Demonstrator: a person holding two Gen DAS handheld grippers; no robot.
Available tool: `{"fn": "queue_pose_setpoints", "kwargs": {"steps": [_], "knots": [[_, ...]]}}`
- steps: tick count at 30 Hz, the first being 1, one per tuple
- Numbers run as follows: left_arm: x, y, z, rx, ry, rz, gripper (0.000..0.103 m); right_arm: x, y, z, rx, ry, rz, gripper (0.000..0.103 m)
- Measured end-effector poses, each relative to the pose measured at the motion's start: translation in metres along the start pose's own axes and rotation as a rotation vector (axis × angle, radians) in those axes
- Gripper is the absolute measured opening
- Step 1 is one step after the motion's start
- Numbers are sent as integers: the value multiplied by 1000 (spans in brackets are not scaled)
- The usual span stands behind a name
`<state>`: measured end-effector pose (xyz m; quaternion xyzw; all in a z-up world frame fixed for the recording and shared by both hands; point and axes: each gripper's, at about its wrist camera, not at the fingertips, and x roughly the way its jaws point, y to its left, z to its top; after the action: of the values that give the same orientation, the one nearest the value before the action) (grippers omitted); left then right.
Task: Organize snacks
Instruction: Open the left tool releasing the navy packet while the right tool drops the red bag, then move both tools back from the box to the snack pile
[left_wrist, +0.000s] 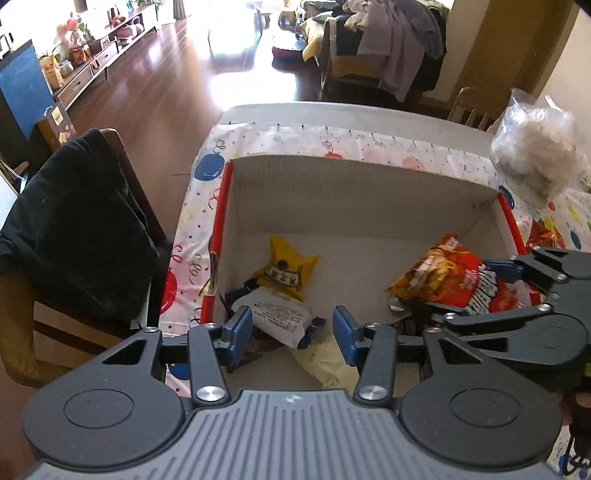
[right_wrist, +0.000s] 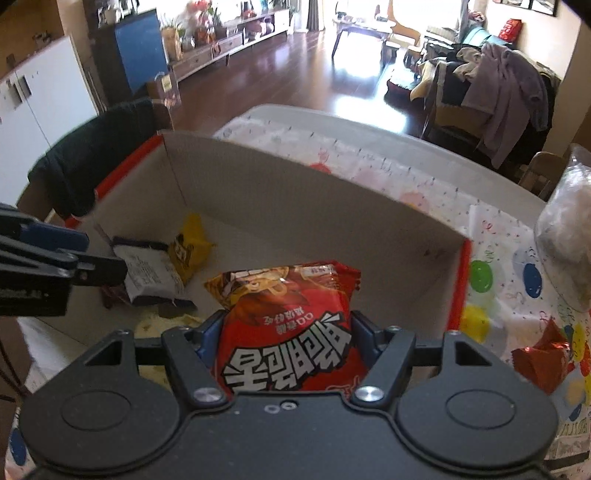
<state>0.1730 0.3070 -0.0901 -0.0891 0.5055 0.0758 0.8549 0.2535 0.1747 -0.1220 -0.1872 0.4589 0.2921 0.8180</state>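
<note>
A cardboard box (left_wrist: 362, 195) with red outer sides stands on the table and also shows in the right wrist view (right_wrist: 295, 206). Inside lie a yellow snack packet (left_wrist: 286, 269), a white packet (left_wrist: 280, 317) and a pale yellow packet (left_wrist: 325, 363). My left gripper (left_wrist: 293, 330) is open and empty above the box's near left part. My right gripper (right_wrist: 286, 334) is shut on a red snack bag (right_wrist: 288, 328) and holds it over the box's right side; the bag also shows in the left wrist view (left_wrist: 454, 277).
The table carries a balloon-print cloth (left_wrist: 295, 138). A clear bag of white stuff (left_wrist: 535, 147) sits at the far right. A small red wrapped snack (right_wrist: 546, 354) lies on the cloth right of the box. A chair with a black coat (left_wrist: 74, 229) stands left.
</note>
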Motion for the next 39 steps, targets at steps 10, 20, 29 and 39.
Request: {"fn": "queue_pose_setpoints", "kwargs": {"steps": [10,20,29,39], "knots": [[5,-6,-11,11,22,-1,48,8,2,-2,-21,35,9,72],[-11,-15,-16,30,-21,-12,47,-23,-3,-4,-8,-32,40,79],[-35,-24,-22,44,-64,-29,48,-58,-15,-13,35,-91,64,82],[-66,-40,-29,65,-142,-62,48,-107,-23,-32,34,-199,98,89]]}}
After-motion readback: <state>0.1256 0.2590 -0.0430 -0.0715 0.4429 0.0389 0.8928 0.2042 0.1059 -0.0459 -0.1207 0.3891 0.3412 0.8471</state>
